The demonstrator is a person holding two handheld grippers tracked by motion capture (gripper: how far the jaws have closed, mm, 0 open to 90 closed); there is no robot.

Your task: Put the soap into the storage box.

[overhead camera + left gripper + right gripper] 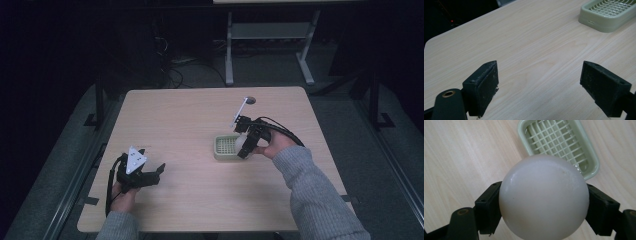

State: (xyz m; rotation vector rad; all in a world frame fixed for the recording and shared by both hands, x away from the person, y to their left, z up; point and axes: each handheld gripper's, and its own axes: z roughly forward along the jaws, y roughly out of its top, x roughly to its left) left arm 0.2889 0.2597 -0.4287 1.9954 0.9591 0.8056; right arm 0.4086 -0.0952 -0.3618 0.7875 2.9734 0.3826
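The white ball (544, 196) sits clamped between the 2 black jaws of the right hand-held gripper (544, 205), held above the tabletop (190, 130) at the near edge of the pale green tray (560, 145). It is smooth, glossy and evenly round, probably hard plastic or similar; it looks light, and its slick curve could slip out unless gripped across its widest part, as the jaws do now. The tray is a shallow rounded rectangle with a grid floor, apparently moulded plastic, resting on the light wood-grain tabletop. In the high view the ball (241, 142) hangs over the tray's right end. Well apart, the left hand-held gripper (539, 82) rests low over bare tabletop, jaws spread wide with nothing between them.
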